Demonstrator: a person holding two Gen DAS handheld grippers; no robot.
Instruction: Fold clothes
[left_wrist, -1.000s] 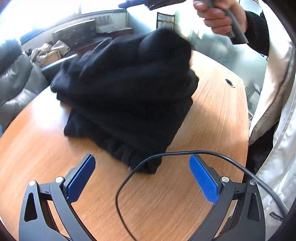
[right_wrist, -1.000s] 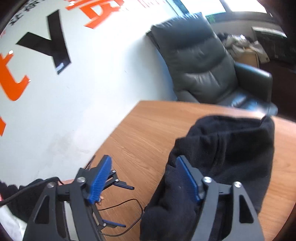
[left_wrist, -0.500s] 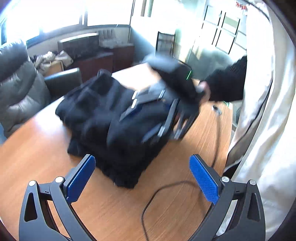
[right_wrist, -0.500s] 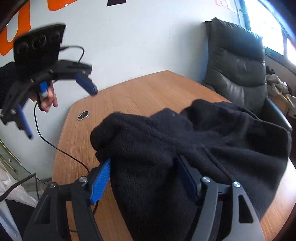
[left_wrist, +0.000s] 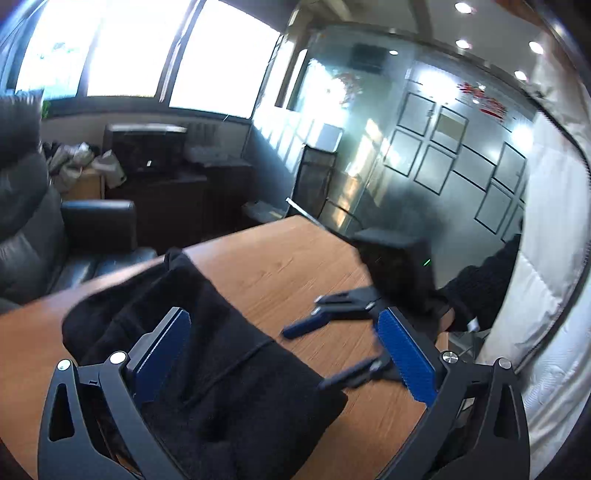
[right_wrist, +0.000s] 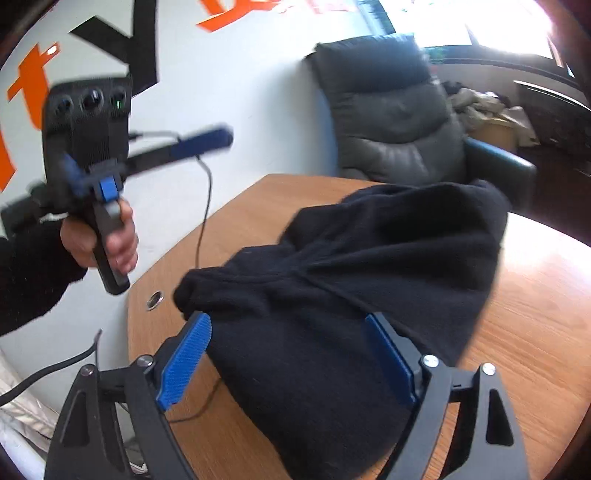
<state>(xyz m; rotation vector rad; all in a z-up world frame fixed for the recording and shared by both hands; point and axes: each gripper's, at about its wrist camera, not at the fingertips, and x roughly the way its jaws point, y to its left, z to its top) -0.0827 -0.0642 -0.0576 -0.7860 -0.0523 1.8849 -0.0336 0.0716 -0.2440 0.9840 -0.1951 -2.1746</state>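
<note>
The black fleece garment (right_wrist: 354, 280) lies bundled on the tabletop (right_wrist: 524, 332) — thick, soft, floppy; best pinched at a folded edge. Both tongs gape: right tongs (right_wrist: 288, 365) straddle it, left tongs (left_wrist: 284, 358) over it.

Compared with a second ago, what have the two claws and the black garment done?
The right claw came down from up high and now straddles the near edge of the black garment. The left claw lifted and tilted toward the room. Unchanged: both claws open, garment heaped on the wooden table.
</note>
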